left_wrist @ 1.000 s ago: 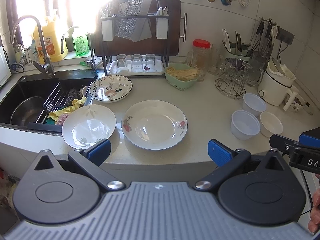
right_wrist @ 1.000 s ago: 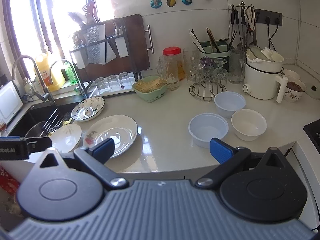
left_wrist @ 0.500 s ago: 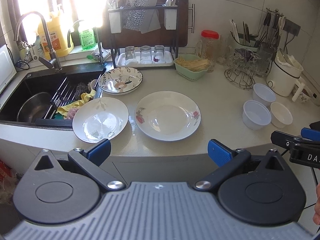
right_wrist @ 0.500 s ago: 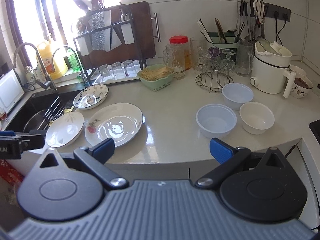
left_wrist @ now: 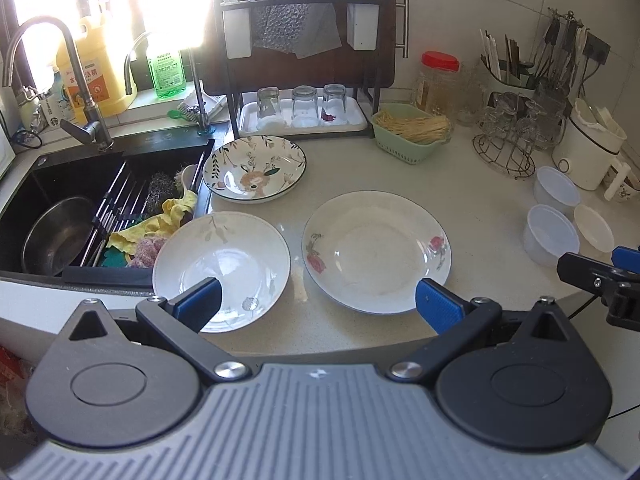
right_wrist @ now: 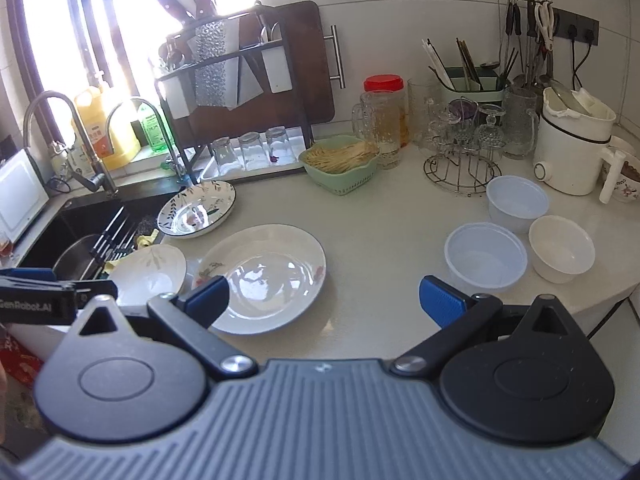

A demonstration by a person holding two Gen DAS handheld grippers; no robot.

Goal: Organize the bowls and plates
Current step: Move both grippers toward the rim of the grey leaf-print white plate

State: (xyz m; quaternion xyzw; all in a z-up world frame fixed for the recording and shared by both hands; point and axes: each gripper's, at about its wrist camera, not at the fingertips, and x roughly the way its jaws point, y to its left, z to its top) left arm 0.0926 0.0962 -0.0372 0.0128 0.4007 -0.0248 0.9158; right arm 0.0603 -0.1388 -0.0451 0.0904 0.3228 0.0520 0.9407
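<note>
Both grippers have advanced toward the counter over the last second; plates and bowls fill more of each view, and none of the crockery has shifted.

Left gripper [left_wrist: 318,304]: jaws wide apart, holding nothing, hovering over the front edge of the counter [left_wrist: 480,208]. Its left fingertip overlaps the near rim of the small white plate [left_wrist: 221,266] in the picture; contact cannot be confirmed.

Right gripper [right_wrist: 324,298]: jaws wide apart, empty, poised off the front edge between the plates and the bowls.

Crockery, as found:
- Small white plate at the front-left of the counter, just beside the sink [left_wrist: 52,216].
- Large rose-printed plate [left_wrist: 376,251] close to its right, rims near but apart.
- Floral plate [left_wrist: 254,169] behind them, toward the back-left, in front of the drying rack [left_wrist: 304,80].
- Two translucent plastic bowls [right_wrist: 486,256] and [right_wrist: 517,202], and a white bowl [right_wrist: 561,249], clustered at the right end, close together.

Nothing is stacked yet; the task appears to be at its start.

Handling assessment: the plates look like glazed ceramic, so stiff, fairly heavy, slippery and liable to chip. Each lies flat, so the only purchase is the raised rim, one finger under the lip and one on top. The plastic bowls are probably light and somewhat flexible; a pinch on the wall at the rim should serve, though a hard squeeze may deform them.
</note>
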